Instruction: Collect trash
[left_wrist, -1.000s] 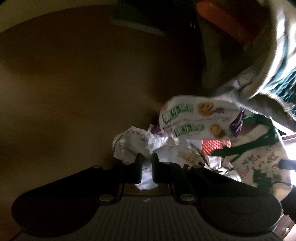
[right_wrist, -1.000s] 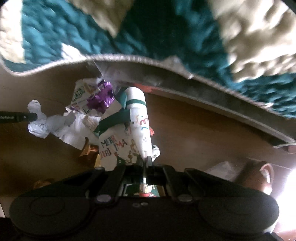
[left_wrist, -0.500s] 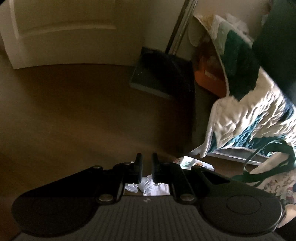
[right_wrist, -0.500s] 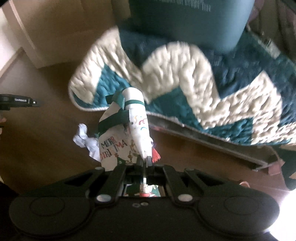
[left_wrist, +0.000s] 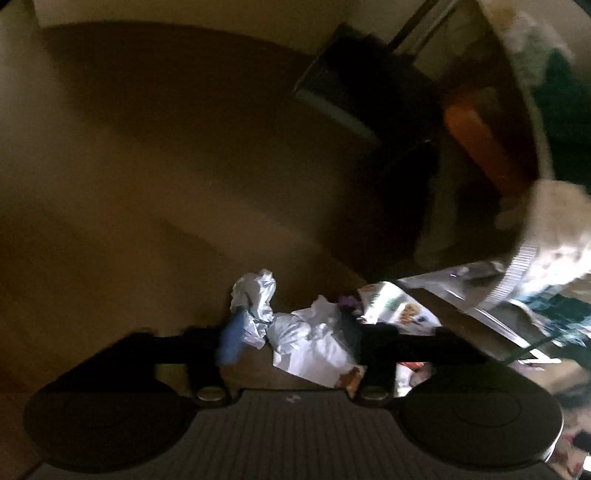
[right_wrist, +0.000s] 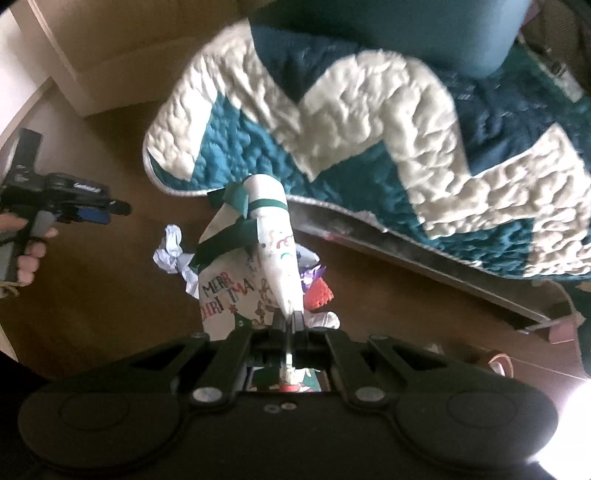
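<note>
My right claw (right_wrist: 289, 320) is pinched tight on the rim of the gift bag (right_wrist: 236, 295), a glossy white paper bag with green ribbon handles and "Merry Christmas" print, which stands on the floor (right_wrist: 92, 314) with its mouth folded nearly flat. My left claw (left_wrist: 291, 332) is spread wide and holds nothing; I see its blue pads on either side of the crumpled paper (left_wrist: 306, 339), above the pile, not gripping it.

I judge the job barely under way. The trash lies loose on the brown wood floor beside and behind the bag: the white crumpled paper, soft and creased; a shiny snack wrapper (left_wrist: 399, 310) with a cookie print; a purple foil scrap (right_wrist: 312, 275); and a red knobbly piece (right_wrist: 319, 291) I cannot identify. Whether anything is already in the bag I cannot tell, since its opening is hidden.

All of it looks light and thin, so it should crush easily in a pinch. The foil and wrapper may be slippery. A quilt (right_wrist: 369, 129), puffy teal and cream, hangs over the bed edge just behind the pile.
</note>
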